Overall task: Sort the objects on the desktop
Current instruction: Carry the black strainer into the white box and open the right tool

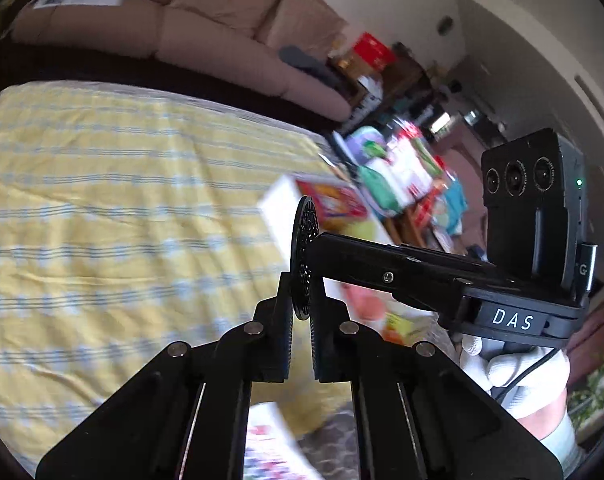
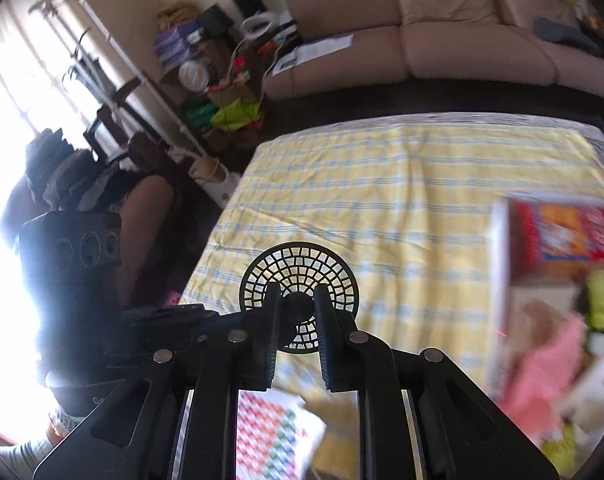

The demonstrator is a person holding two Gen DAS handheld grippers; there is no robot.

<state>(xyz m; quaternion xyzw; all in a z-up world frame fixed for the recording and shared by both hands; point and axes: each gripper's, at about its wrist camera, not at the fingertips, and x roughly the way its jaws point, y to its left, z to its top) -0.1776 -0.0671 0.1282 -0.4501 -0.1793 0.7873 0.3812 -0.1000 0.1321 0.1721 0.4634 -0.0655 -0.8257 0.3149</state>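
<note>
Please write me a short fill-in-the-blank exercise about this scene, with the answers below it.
1. The left gripper and the right gripper both grip one round mesh disc, coloured ____.
2. The checked tablecloth is mostly ____.
3. The glove on the hand with the right gripper is ____.
Missing words: black; yellow; white.

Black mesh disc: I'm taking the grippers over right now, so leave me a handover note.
Left gripper: shut on the rim of the black mesh disc.
Right gripper: shut on its centre hub.
Disc: held up over the yellow checked cloth.
Red box and a blurred pile lie to the right.
Done: disc picked up. Left: placing it; the pile looks unsorted.
</note>
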